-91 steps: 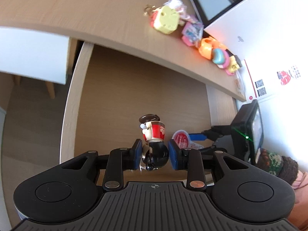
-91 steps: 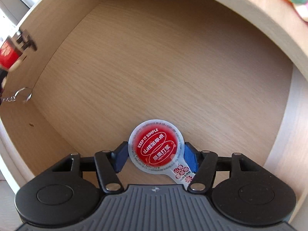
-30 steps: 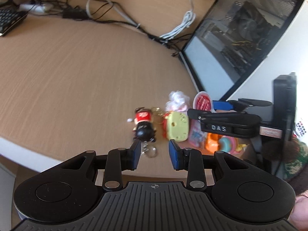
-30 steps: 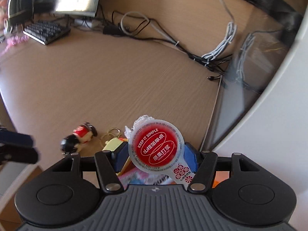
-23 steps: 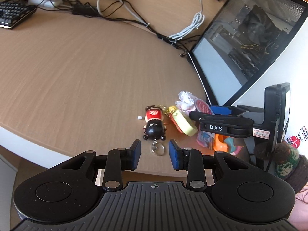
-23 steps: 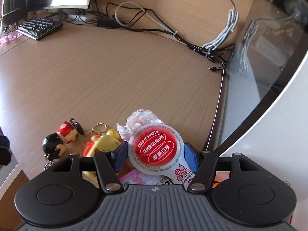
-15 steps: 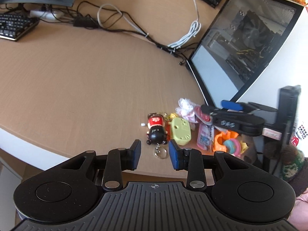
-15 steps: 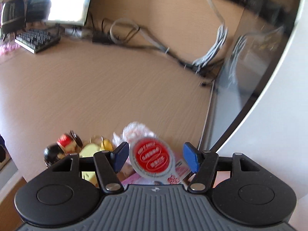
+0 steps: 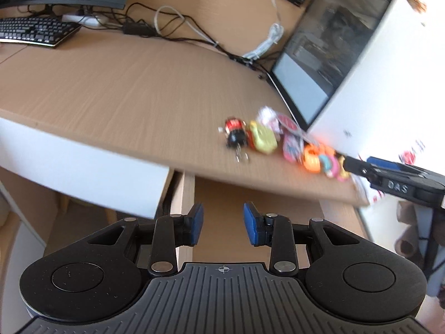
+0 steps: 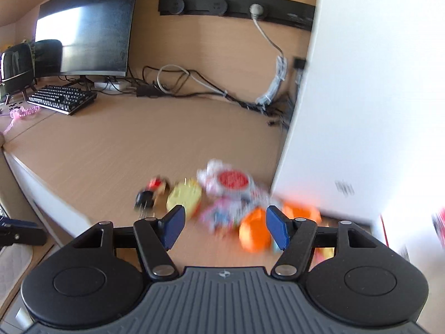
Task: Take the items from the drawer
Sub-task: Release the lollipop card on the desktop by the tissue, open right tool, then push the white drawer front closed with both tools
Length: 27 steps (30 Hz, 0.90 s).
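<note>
Fingers (image 9: 197,224) of both grippers apart, empty, angled down toward desk (image 9: 125,83)

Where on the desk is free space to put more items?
Free: the wide bare desk between the keyboard, the cables and the row of toys. Crowded: along the white box, where the toys lie close together.

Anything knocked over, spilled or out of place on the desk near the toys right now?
Nothing stands out. The small toys sit in a loose row on the desk beside the white box: figure keychain, yellow toy, red-lidded cup. Motion blur hides fine detail.
</note>
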Each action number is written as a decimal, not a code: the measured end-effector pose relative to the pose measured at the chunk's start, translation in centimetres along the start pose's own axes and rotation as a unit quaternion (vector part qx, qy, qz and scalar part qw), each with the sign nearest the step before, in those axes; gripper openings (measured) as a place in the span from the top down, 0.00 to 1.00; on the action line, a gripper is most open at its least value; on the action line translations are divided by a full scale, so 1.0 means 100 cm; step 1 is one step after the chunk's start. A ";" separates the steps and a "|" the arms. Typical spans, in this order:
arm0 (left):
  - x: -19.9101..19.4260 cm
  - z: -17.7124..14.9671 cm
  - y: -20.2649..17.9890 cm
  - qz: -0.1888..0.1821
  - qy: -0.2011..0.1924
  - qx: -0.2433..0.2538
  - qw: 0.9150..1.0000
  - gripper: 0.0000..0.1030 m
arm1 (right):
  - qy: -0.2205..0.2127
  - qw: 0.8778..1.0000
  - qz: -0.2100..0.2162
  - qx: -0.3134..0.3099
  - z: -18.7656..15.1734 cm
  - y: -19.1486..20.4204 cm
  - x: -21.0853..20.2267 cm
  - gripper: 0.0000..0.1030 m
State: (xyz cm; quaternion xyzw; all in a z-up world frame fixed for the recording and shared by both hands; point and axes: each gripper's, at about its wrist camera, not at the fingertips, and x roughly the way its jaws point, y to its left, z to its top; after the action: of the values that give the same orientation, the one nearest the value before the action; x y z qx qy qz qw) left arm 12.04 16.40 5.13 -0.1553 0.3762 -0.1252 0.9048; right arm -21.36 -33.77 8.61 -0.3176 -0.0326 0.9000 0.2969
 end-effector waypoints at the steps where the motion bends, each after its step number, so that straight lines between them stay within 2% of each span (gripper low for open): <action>1: -0.004 -0.008 -0.003 -0.003 0.001 0.010 1.000 0.67 | 0.003 1.000 -0.006 0.006 -0.011 0.003 -0.011 0.37; 6: -0.025 -0.050 -0.022 -0.017 0.018 0.062 0.998 0.66 | 0.014 0.998 -0.038 0.042 -0.068 0.015 -0.064 0.36; 11: -0.043 -0.092 -0.048 -0.033 0.021 0.116 0.993 0.66 | 0.046 0.992 -0.058 0.103 -0.118 0.012 -0.106 0.35; 16: -0.046 -0.125 -0.065 -0.039 0.038 0.108 0.993 0.66 | 0.067 0.985 -0.066 0.144 -0.165 0.008 -0.139 0.35; 20: -0.045 -0.158 -0.083 -0.023 0.037 0.117 0.992 0.66 | 0.088 0.984 -0.054 0.144 -0.196 0.008 -0.151 0.35; 27: -0.027 -0.216 -0.105 0.041 0.007 0.136 0.990 0.66 | 0.071 0.986 -0.049 0.140 -0.263 0.000 -0.160 0.34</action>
State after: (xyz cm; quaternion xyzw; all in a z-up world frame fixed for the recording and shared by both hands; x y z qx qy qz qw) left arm -6.48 3.66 -3.66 -0.0144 0.3678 -0.1392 0.9193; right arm 4.15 -46.06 -3.49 -0.3340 0.0995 0.8554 0.3833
